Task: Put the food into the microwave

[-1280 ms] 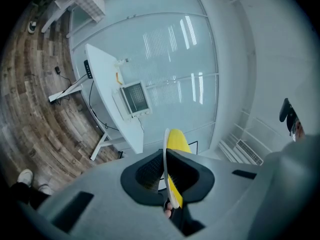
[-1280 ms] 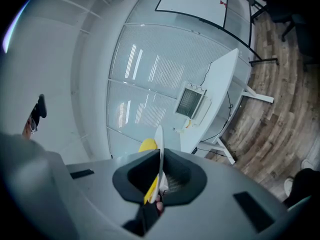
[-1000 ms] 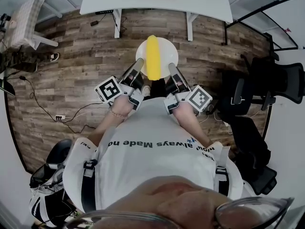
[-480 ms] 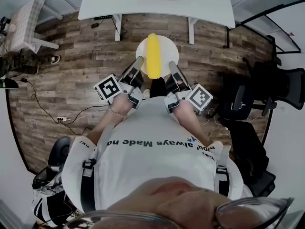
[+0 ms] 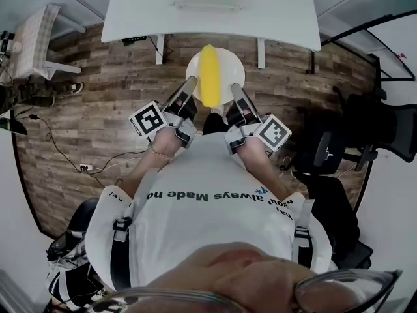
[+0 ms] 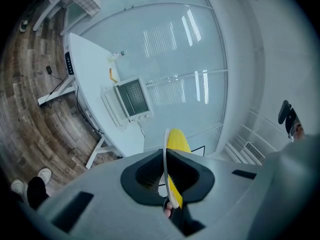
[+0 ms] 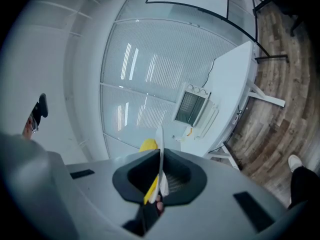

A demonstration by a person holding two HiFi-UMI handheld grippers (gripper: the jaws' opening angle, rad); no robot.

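- Yellow food, long and narrow, lies along the middle of a white plate. The plate is carried in the air over the wooden floor, short of the white bench.
- Two sides are held: the left gripper is clamped on the plate's left rim and the right gripper on its right rim. Each gripper view shows the rim edge-on, pinched between the jaws.
- Opposite grips probably serve to keep the plate level, so the food does not roll off.
- Lengthwise, the food runs away from the person. Its far end points toward the bench, where the microwave stands.
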